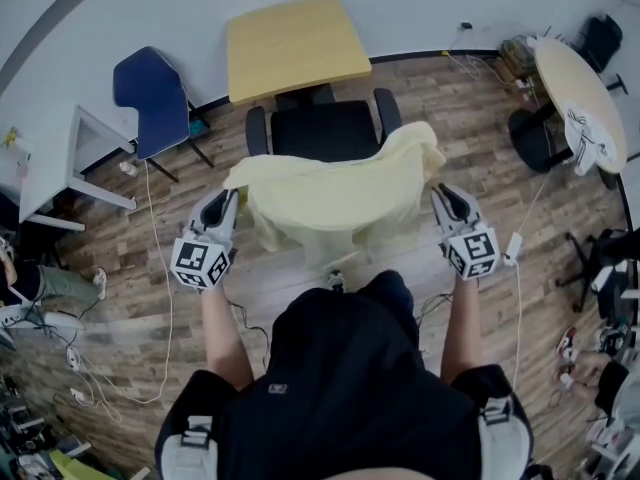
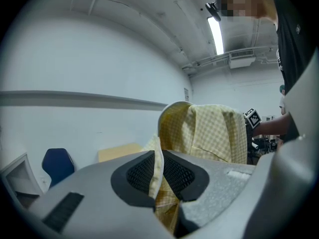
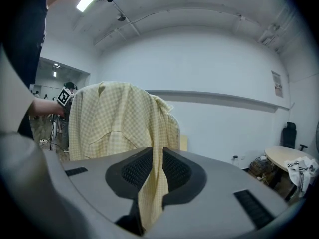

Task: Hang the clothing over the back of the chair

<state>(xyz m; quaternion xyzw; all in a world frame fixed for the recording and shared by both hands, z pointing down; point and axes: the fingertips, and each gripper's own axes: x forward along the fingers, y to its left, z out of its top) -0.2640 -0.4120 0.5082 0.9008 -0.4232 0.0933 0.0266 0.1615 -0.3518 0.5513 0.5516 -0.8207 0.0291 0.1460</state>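
Two grippers, both clamped on cloth.

Left gripper (image 1: 226,204): jaws nearly together. A thin fold of the yellow checked shirt (image 1: 330,193) is pinched between the ribbed black pads (image 2: 139,171). It has the shirt's left edge, and loose cloth hangs below the jaws.

Right gripper (image 1: 441,198): jaws likewise closed to a narrow slit, with a strip of the same shirt running down between them. It has the shirt's right edge.

Shirt: stretched between the two grippers and draped over the top of the back of the black office chair (image 1: 325,128). From the head view it covers the backrest and hangs down the side nearer the person. The seat and both armrests show beyond it. In both gripper views the cloth rises in a rounded hump over the backrest and falls in folds on either side.

Person: stands right behind the chair, in a dark top, both forearms held out forward.

Surroundings: wood-plank floor. A light wooden table (image 1: 293,43) stands just beyond the chair, and a blue chair (image 1: 150,93) is off to the left near a white table (image 1: 50,158). A round table (image 1: 580,93) stands at far right, and white cables trail over the floor at left.
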